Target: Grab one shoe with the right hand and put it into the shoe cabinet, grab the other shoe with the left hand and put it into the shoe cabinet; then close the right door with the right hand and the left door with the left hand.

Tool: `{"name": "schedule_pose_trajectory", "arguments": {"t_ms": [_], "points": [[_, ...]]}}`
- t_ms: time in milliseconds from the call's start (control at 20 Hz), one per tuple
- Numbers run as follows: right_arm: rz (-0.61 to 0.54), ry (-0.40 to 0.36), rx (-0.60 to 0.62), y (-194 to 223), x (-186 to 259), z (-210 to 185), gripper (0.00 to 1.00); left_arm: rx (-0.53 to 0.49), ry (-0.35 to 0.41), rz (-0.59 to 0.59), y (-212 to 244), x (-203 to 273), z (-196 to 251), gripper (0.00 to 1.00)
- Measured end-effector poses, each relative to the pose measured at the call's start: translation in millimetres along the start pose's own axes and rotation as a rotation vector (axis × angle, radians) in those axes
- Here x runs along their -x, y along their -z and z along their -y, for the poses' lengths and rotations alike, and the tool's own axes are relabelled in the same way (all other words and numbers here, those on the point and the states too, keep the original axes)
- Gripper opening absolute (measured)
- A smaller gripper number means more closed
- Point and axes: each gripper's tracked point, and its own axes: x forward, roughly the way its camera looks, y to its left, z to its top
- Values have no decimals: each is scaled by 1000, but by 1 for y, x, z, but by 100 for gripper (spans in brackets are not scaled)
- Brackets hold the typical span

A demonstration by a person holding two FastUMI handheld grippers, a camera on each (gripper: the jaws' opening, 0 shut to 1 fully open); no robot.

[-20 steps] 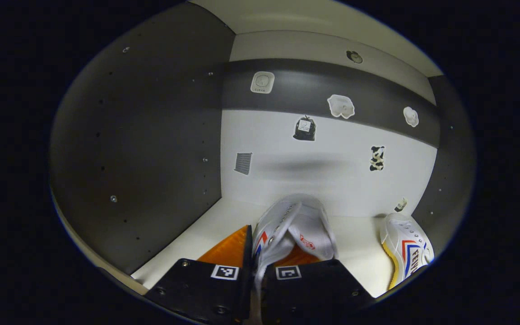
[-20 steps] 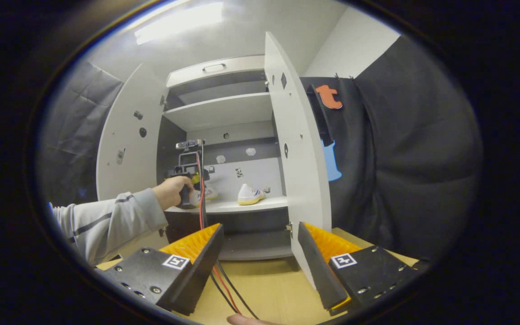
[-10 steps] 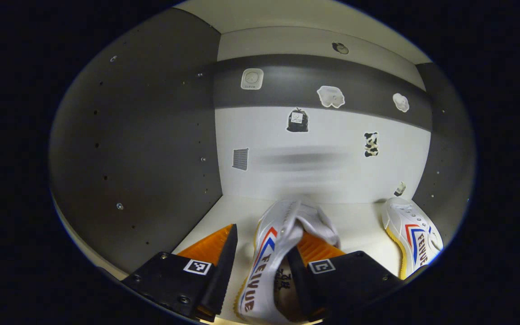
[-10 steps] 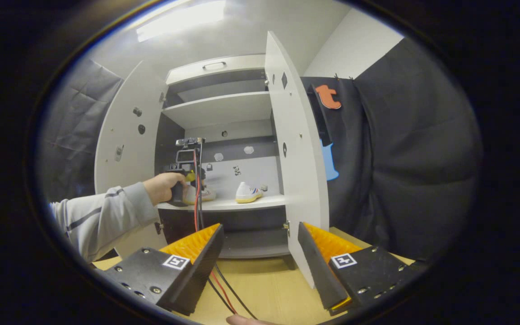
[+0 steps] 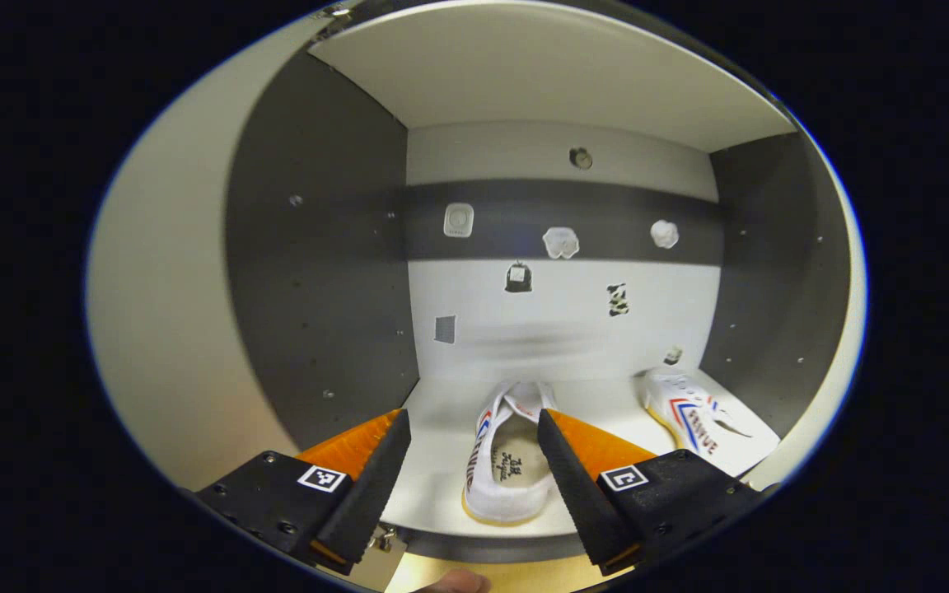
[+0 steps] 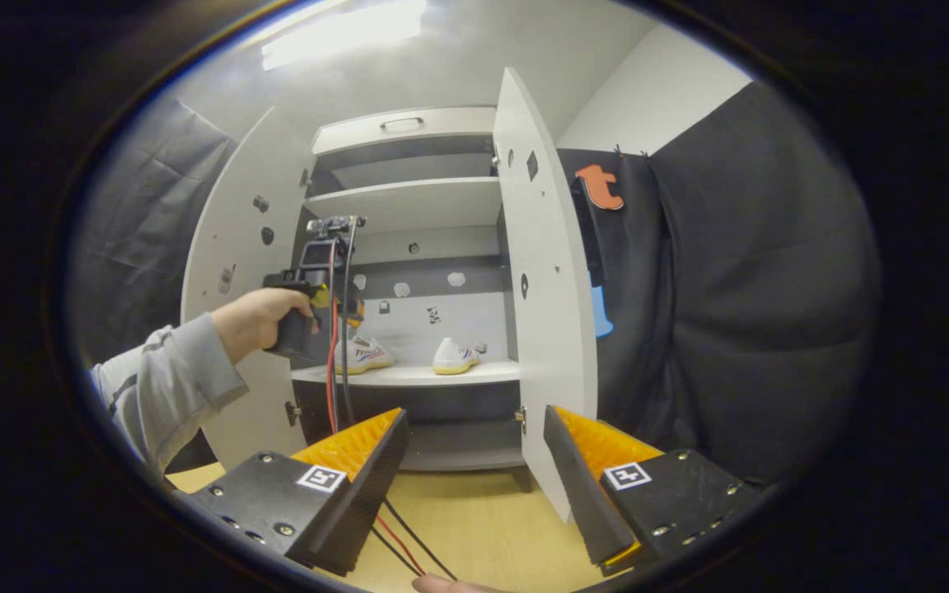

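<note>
White canvas shoes, the left shoe (image 5: pixel 506 461) and right shoe (image 5: pixel 701 412), sit on the cabinet shelf (image 5: pixel 433 478). Both the left gripper (image 5: pixel 470 461) and right gripper (image 6: pixel 474 461) hang open and empty. Light and soft, each shoe looks easiest to grip at its collar.

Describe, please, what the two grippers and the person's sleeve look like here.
Each gripper has two wedge-shaped ridged fingers on black screwed blocks, each bearing a square black-and-white marker. The left gripper has a black handle; red and black cables hang from it. The sleeve is light grey with a darker stripe.
</note>
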Motion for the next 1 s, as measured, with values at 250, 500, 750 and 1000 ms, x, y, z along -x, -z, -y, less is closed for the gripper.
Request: {"name": "schedule_pose_trajectory", "arguments": {"t_ms": [250,500,750,1000], "points": [[22,10,41,-18,16,4,98,-27,49,121,-23,98,-3,96],[48,35,68,-38,28,26,98,-17,173,217,-23,176,5,96],[76,60,153,-65,32,56,98,23,177,284,-5,224,-13,99],[34,35,164,-84,12,95,98,13,228,283,43,260,-21,98]]}}
